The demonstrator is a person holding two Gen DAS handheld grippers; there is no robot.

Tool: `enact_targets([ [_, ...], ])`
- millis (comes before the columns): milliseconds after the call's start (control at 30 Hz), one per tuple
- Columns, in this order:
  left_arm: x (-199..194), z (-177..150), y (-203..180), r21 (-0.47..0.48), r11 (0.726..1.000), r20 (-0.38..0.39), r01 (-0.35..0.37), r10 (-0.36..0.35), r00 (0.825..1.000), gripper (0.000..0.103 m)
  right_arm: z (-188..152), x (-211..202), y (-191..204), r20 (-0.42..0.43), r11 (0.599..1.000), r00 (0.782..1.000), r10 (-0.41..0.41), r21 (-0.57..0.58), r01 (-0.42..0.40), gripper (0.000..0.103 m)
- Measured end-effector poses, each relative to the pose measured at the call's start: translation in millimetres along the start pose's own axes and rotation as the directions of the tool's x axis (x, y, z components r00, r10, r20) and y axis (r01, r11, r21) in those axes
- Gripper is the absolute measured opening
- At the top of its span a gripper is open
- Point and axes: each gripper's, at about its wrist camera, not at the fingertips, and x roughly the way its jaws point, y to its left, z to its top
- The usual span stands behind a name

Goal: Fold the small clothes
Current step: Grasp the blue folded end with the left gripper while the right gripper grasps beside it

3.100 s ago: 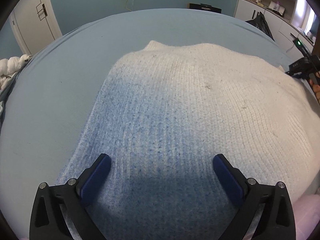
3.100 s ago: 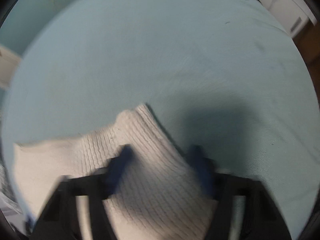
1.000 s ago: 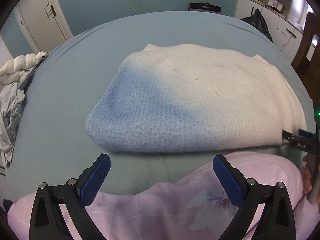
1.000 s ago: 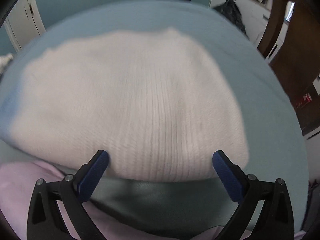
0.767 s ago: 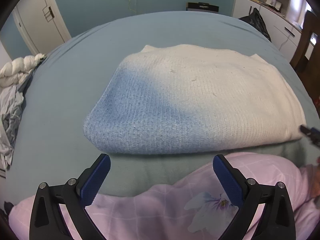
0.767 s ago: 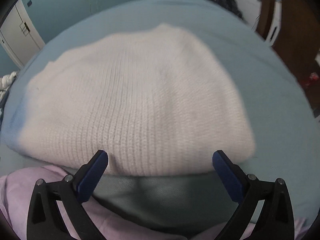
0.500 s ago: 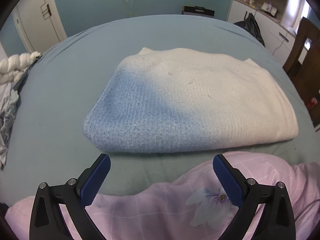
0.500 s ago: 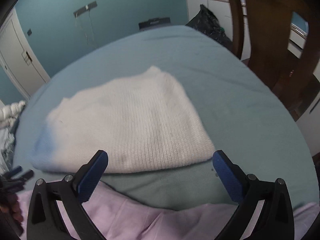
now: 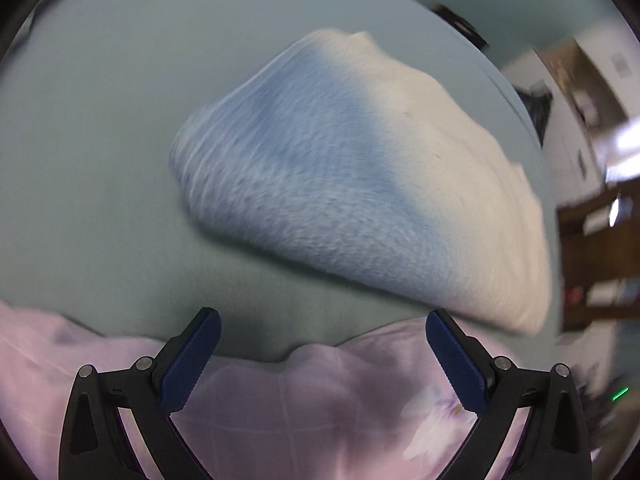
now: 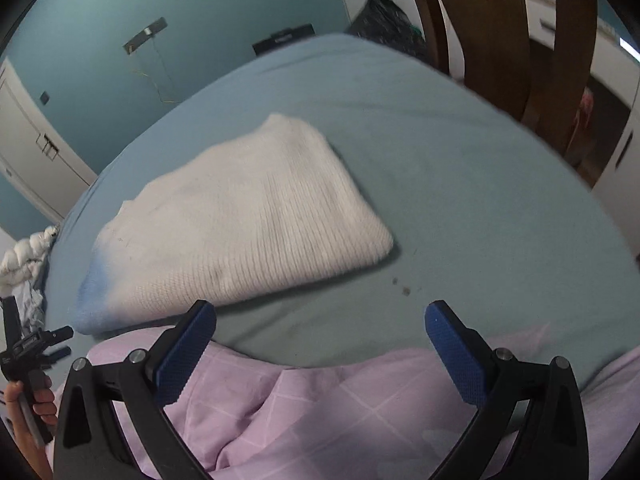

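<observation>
A folded knit sweater point(image 9: 360, 184), cream with a blue end, lies flat on the teal bed point(image 9: 88, 160). It also shows in the right wrist view point(image 10: 248, 216), its blue end at the left. My left gripper point(image 9: 320, 356) is open and empty, held back from the sweater's near edge, over pink cloth point(image 9: 300, 412). My right gripper point(image 10: 320, 348) is open and empty, also short of the sweater and over the pink cloth point(image 10: 320, 408). The left gripper point(image 10: 44, 344) shows at the far left of the right wrist view, held in a hand.
A wooden chair point(image 10: 500, 32) stands at the bed's far right. White cabinets point(image 9: 572, 92) line the right wall. A black bag point(image 10: 384, 16) sits past the bed. A white quilt point(image 10: 24, 256) and grey clothes lie at the left. A white door point(image 10: 36, 140) is behind.
Both grippers have pulled back from the sweater and stay open. The left view has swung and tilted, now blurred. The right view has lifted, and the sweater looks smaller.
</observation>
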Motion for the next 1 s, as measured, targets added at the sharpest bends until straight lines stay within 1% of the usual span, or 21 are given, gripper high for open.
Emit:
enact_targets([
  [33,3,4,9,-0.064,0.997,-0.016,0.037,-0.038,0.999,0.103,1,7,-1,-0.001,1.0,1.0,0.015,0.014,-0.015,0.102],
  [100,9,11,22,-0.162,0.983,-0.029,0.091,-0.097,0.995,0.103,4,12,3,0.012,0.999,1.0,0.023,0.025,-0.023,0.102],
  [167,19,20,33,-0.259,0.956,-0.037,0.137,-0.152,0.988,0.103,7,18,5,0.021,0.999,0.999,0.029,0.03,-0.029,0.102],
  [233,26,25,37,-0.312,0.936,-0.038,0.162,-0.183,0.982,0.103,6,23,5,0.021,0.998,0.999,0.036,0.046,-0.037,0.102],
  [267,31,28,39,-0.354,0.917,-0.033,0.185,-0.211,0.977,0.103,6,28,4,0.008,0.998,0.999,0.037,0.056,-0.037,0.102],
  [300,34,29,40,-0.375,0.906,-0.032,0.196,-0.224,0.974,0.103,6,31,4,-0.003,0.997,0.999,0.037,0.064,-0.037,0.102],
  [367,44,33,43,-0.454,0.86,-0.017,0.233,-0.27,0.963,0.102,7,35,2,-0.017,0.996,0.999,0.046,0.079,-0.044,0.102],
  [400,47,35,46,-0.481,0.842,-0.012,0.245,-0.286,0.958,0.102,7,33,2,-0.015,0.995,0.999,0.049,0.085,-0.048,0.102],
  [433,51,36,49,-0.518,0.817,-0.01,0.253,-0.302,0.953,0.102,9,34,1,-0.011,0.994,0.998,0.055,0.093,-0.053,0.102],
  [467,54,37,50,-0.541,0.802,-0.012,0.254,-0.309,0.951,0.099,11,35,0,-0.01,0.993,0.998,0.06,0.103,-0.059,0.102],
  [500,60,36,51,-0.566,0.788,-0.02,0.243,-0.308,0.951,0.09,12,38,-1,-0.013,0.992,0.998,0.063,0.113,-0.061,0.102],
  [567,70,35,49,-0.59,0.781,-0.058,0.206,-0.295,0.954,0.077,14,42,-4,-0.018,0.988,0.997,0.072,0.136,-0.069,0.102],
  [633,77,33,47,-0.602,0.771,-0.056,0.207,-0.3,0.952,0.077,16,46,-6,-0.032,0.985,0.996,0.086,0.156,-0.08,0.102],
  [667,79,32,46,-0.601,0.772,-0.051,0.208,-0.297,0.954,0.077,18,47,-8,-0.038,0.981,0.994,0.098,0.17,-0.09,0.102],
  [767,85,34,43,-0.586,0.786,-0.049,0.197,-0.278,0.959,0.077,23,56,-15,-0.055,0.967,0.988,0.141,0.223,-0.125,0.102],
  [800,85,34,42,-0.58,0.79,-0.041,0.2,-0.273,0.961,0.062,25,60,-17,-0.063,0.962,0.987,0.151,0.24,-0.132,0.102],
  [833,84,35,39,-0.56,0.8,-0.02,0.213,-0.27,0.963,0.052,26,65,-19,-0.074,0.956,0.985,0.158,0.26,-0.134,0.102],
  [900,79,37,32,-0.524,0.831,-0.01,0.188,-0.227,0.974,0.046,27,74,-24,-0.093,0.946,0.981,0.173,0.293,-0.139,0.102],
  [933,77,36,28,-0.506,0.844,-0.001,0.179,-0.208,0.978,0.045,28,79,-26,-0.102,0.94,0.978,0.182,0.311,-0.142,0.102],
  [1000,77,36,24,-0.481,0.86,0.011,0.169,-0.187,0.982,0.042,29,84,-32,-0.116,0.928,0.973,0.202,0.341,-0.152,0.102],
])
